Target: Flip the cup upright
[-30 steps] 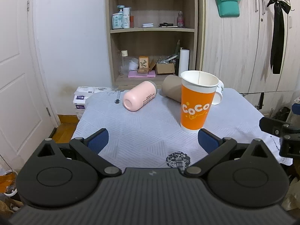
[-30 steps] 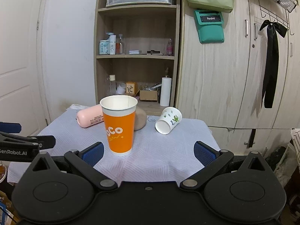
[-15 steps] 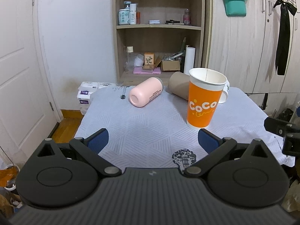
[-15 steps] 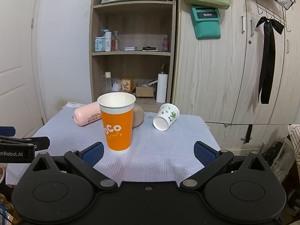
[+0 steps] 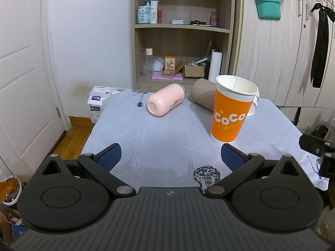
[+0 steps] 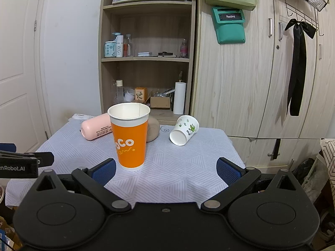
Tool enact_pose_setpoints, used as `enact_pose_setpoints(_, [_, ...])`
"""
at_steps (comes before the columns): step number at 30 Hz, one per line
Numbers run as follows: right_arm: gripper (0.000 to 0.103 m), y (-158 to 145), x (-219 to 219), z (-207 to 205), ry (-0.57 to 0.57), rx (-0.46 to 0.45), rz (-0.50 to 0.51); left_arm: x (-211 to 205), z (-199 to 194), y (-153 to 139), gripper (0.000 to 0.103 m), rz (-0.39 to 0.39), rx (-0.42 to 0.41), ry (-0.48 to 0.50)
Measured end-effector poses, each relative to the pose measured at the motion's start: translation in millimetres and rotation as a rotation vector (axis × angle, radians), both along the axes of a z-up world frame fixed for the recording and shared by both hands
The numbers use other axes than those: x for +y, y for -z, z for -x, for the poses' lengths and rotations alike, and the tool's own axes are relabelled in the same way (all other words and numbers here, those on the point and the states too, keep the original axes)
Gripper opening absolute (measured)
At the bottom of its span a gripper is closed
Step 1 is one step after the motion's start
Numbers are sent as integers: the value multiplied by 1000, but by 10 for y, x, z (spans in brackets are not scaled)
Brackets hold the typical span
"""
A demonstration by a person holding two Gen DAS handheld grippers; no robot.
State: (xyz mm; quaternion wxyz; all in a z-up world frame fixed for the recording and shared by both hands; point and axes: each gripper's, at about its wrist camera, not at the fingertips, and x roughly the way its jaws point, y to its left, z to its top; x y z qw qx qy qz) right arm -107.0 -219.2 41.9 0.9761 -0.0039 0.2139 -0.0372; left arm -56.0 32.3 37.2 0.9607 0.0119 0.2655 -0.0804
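An orange "CoCo" paper cup (image 5: 231, 113) (image 6: 130, 138) stands upright on the white tablecloth (image 5: 163, 138). A pink cup (image 5: 166, 99) (image 6: 97, 129), a brown cup (image 5: 204, 96) (image 6: 153, 130) and a white leaf-print cup (image 6: 184, 130) (image 5: 254, 106) lie on their sides behind it. My left gripper (image 5: 170, 159) is open and empty over the near table edge, short of the pink cup. My right gripper (image 6: 165, 171) is open and empty, just in front of the orange cup.
A wooden shelf unit (image 6: 146, 62) with bottles and boxes stands behind the table, with wardrobe doors (image 6: 251, 73) to its right. A white door (image 5: 23, 73) is at left. The other gripper shows at each view's side edge (image 5: 318, 148) (image 6: 23, 163).
Both grippers have drawn back and risen slightly from the table; the cups look a little farther and lower. No cup has moved. Both jaws stay open.
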Motion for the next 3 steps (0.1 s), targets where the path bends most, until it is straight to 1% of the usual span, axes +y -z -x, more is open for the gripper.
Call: enact_pose_setpoints(3, [103,-1,-8,3,2,1,-1,4,5,-10,103,-1,-4,0])
